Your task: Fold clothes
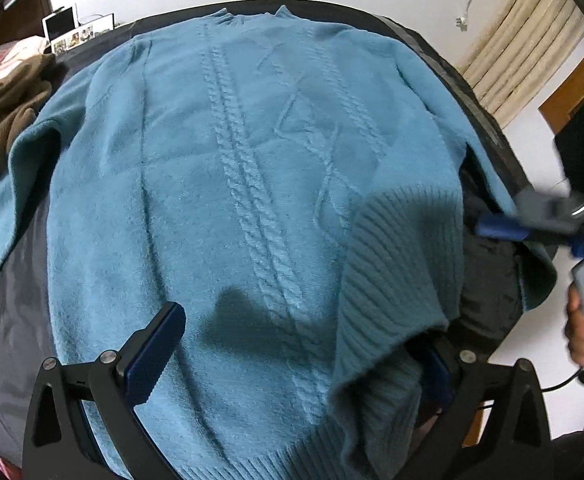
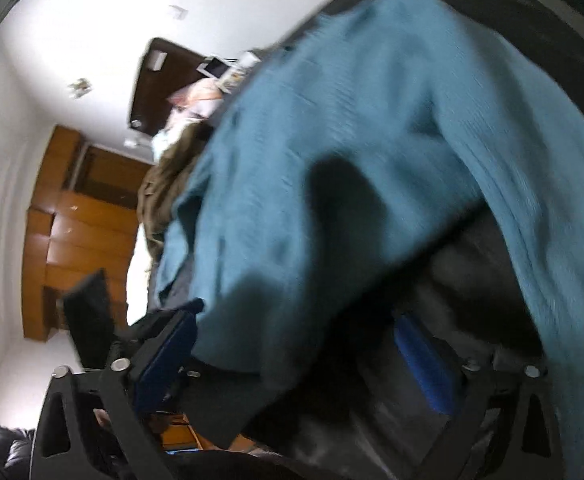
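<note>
Blue sweater [image 1: 231, 184] flat beneath released left gripper [image 1: 292, 364], beside released right gripper [image 2: 292, 356].

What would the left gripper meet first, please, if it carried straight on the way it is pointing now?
Most likely the blue sweater spread on the dark table. The left gripper points steeply down with its open jaws astride the ribbed hem, so it would press into the knit; the gap is hard to judge.

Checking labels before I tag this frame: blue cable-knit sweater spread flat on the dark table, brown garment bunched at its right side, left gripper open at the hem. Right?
One error: the brown garment is bunched at the left of the blue cable-knit sweater, not the right, as the left wrist view shows. The dark table and the open left gripper at the hem are as stated.
</note>
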Tool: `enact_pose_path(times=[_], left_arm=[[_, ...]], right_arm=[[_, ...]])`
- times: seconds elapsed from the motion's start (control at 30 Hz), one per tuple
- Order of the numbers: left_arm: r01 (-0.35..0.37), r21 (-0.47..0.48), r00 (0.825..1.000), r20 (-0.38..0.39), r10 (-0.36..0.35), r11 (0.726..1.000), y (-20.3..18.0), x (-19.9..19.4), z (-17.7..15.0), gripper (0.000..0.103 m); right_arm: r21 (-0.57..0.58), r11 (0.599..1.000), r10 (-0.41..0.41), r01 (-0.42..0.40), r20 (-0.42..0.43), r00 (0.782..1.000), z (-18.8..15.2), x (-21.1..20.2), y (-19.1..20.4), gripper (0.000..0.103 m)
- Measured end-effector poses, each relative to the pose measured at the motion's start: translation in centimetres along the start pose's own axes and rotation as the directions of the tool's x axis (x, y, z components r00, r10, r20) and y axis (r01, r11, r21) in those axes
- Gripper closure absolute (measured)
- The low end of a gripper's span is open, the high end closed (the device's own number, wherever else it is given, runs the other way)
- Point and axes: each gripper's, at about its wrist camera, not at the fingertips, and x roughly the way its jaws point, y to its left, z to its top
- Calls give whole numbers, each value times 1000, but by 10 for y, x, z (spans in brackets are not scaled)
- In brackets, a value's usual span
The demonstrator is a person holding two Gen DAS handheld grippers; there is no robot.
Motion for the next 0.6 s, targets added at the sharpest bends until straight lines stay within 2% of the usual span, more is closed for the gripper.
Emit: enact_pose_path(times=[0.07,0.17,0.23,0.3,0.33,0.53,0.57,0.6], left_arm=[[9,12,1000,-4,-9,1000,-1,0,0,0],[20,36,1000,-9,-20,999,-5,-1,-2,0],[33,46,999,-10,-32,998,-7,0,-2,0],[48,53,999,-10,-48,997,-8,-1,-3,0],[51,54,999,-7,-51,997,-8,-2,-3,0],[55,13,998,7,-55,998,8,-5,-5,0],[47,3,999,7,-47,999,12,-5,-6,0],[36,-8,999,7,-36,999,16,-6,-7,0]], right_arm=[[27,999,19,-19,1,1000,-1,9,-2,16],[18,1000,24,-24,-6,1000,3,24,7,19],[12,1000,-22,22,-28,999,6,38,10,30],[28,998,-62,63,-53,997,7,49,7,54],[35,997,-67,69,-58,996,6,50,5,58],[-10,995,-100,100,-45,994,-9,20,6,77],[-19,993,-117,116,-46,992,-14,12,5,85],[-28,989,-148,147,-46,988,-18,3,3,89]])
